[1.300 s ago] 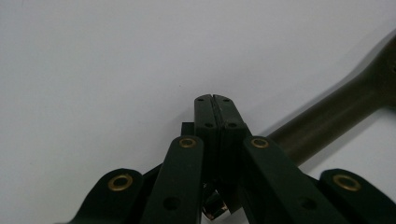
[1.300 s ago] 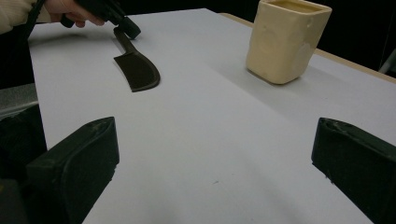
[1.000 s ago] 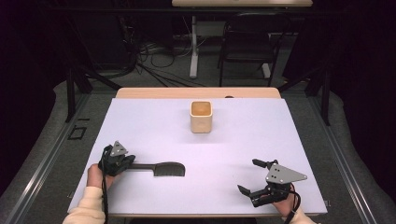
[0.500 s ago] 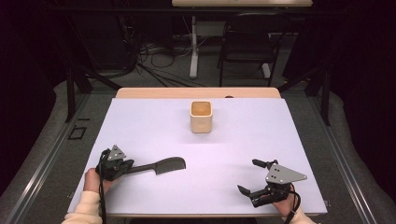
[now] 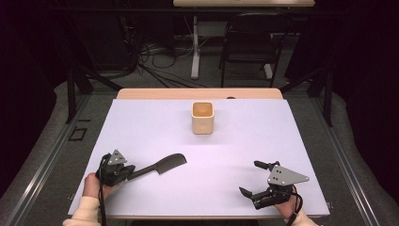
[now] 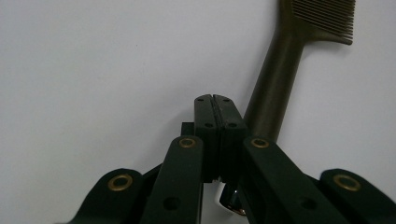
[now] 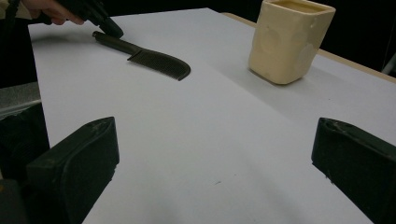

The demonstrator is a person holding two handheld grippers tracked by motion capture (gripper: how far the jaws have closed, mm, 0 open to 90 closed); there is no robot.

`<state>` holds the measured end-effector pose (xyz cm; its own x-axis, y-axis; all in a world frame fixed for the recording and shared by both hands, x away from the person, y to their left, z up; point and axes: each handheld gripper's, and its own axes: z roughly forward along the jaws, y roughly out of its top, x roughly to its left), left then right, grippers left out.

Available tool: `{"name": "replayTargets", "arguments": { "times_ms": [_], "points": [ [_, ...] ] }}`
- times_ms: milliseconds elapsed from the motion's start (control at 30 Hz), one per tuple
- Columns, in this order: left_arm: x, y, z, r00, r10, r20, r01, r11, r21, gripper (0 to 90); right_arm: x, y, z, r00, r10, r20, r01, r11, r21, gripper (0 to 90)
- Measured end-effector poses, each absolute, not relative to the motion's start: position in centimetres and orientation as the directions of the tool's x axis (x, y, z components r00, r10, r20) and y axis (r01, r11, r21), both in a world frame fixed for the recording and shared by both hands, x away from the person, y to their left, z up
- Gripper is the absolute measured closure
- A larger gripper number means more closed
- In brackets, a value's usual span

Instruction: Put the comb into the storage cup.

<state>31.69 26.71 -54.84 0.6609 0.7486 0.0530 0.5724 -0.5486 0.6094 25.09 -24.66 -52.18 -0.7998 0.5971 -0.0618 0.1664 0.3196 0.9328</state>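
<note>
One black comb (image 5: 160, 166), light, stiff, likely slick plastic, lying flat at the desk's (image 5: 155, 127) seven o'clock, handle end held in the clenched left gripper (image 5: 123, 172), best hold; right gripper (image 5: 251, 181) at five o'clock gapes empty.
</note>
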Motion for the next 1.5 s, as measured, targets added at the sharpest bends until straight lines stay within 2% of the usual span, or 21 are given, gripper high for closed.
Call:
{"name": "replayTargets", "arguments": {
  "times_ms": [367,467,533,600,633,667,767,933,1133,1400,1500],
  "points": [
    [31.0,26.7,-54.7,0.657,0.753,0.033,0.593,-0.543,0.594,88.4,25.1,-24.7,-52.2,-0.801,0.596,-0.061,0.168,0.321,0.932,0.6],
    [31.0,26.7,-54.7,0.653,0.756,0.031,0.596,-0.539,0.596,85.7,25.1,-24.7,-52.2,-0.801,0.596,-0.059,0.169,0.32,0.932,0.5],
    [31.0,26.7,-54.5,0.642,0.766,0.041,0.594,-0.53,0.604,79.6,25.1,-24.6,-52.2,-0.801,0.596,-0.058,0.171,0.32,0.932,0.6],
    [31.0,26.7,-54.3,0.64,0.767,0.049,0.59,-0.53,0.609,69.9,25.2,-24.6,-52.2,-0.802,0.595,-0.059,0.17,0.321,0.932,0.6],
    [31.0,26.7,-54.1,0.633,0.773,0.054,0.584,-0.522,0.621,69.9,25.2,-24.6,-52.2,-0.802,0.595,-0.059,0.17,0.321,0.932,0.6],
    [31.0,26.8,-53.8,0.623,0.779,0.064,0.582,-0.517,0.628,62.1,25.2,-24.7,-52.2,-0.8,0.597,-0.059,0.171,0.322,0.931,0.6],
    [31.0,27.0,-53.1,0.605,0.792,0.084,0.571,-0.504,0.648,52.5,25.2,-24.6,-52.2,-0.801,0.596,-0.06,0.169,0.322,0.931,0.6],
    [30.8,26.5,-52.2,0.632,0.769,0.092,0.541,-0.524,0.658,37.4,25.2,-24.6,-52.2,-0.802,0.594,-0.06,0.169,0.323,0.931,0.6],
    [30.6,25.3,-51.7,0.658,0.743,0.123,0.529,-0.572,0.627,17.9,25.2,-24.6,-52.3,-0.803,0.593,-0.06,0.171,0.325,0.93,0.6],
    [31.1,24.4,-51.9,0.673,0.727,0.136,0.536,-0.607,0.586,5.3,25.3,-24.6,-52.3,-0.805,0.591,-0.056,0.174,0.325,0.93,0.6],
    [31.3,23.8,-51.9,0.682,0.719,0.134,0.536,-0.616,0.578,3.2,25.3,-24.5,-52.3,-0.806,0.589,-0.056,0.174,0.327,0.929,0.6]
  ]
}}
